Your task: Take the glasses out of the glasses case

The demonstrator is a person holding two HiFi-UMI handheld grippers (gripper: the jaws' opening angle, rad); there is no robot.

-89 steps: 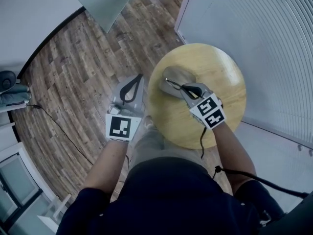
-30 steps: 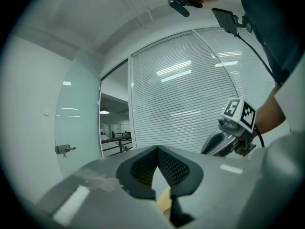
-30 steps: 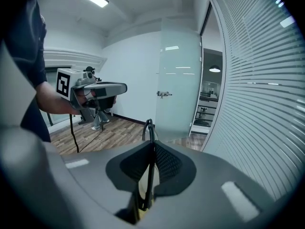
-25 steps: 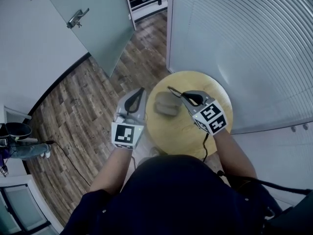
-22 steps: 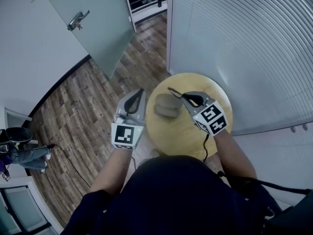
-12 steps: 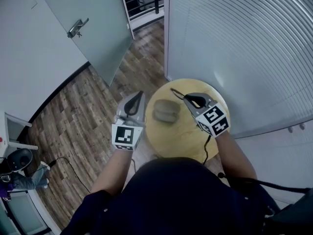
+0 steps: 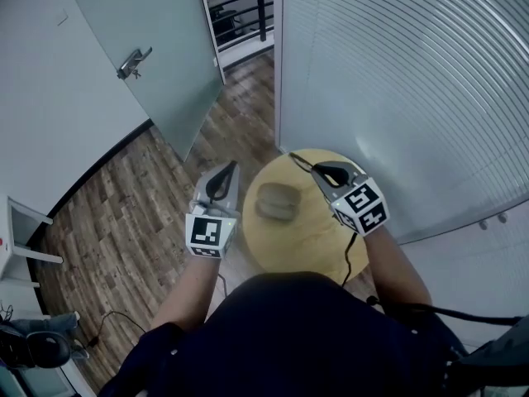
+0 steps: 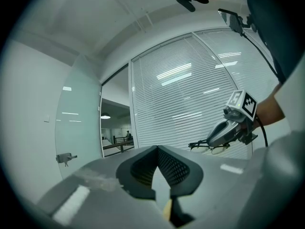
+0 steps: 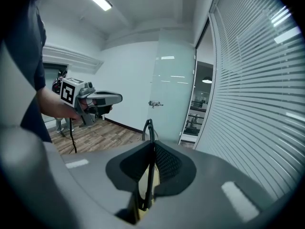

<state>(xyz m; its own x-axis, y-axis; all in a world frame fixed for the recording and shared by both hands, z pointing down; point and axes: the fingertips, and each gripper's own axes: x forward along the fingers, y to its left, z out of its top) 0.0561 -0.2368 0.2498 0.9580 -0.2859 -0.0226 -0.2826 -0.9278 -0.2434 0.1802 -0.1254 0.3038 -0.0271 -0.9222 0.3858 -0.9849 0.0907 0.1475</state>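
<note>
Right gripper (image 9: 151,147): jaws closed on the glasses (image 9: 149,175). In the right gripper view a thin dark part of the frame runs up between the jaws and stands out past the tips. In the left gripper view the glasses hang forward from the right gripper's tips, lenses clear of the table (image 7: 310,242).

Left gripper (image 8: 157,149): jaws together at the tips, nothing between them. Head view puts it just off the table's left edge, over the wooden floor (image 7: 124,222), tips pointing away from the person.

Case (image 7: 276,202): lies on the round wooden table, between the two grippers. It is to the right of the left gripper, and below and left of the right gripper's tips. It touches neither gripper. Whether its lid is open cannot be made out from the head view.

Glasses are apart from the case, held above the table on the far side of the case from the person.

Both grippers are held at about the same height, each visible in the other's view.
</note>
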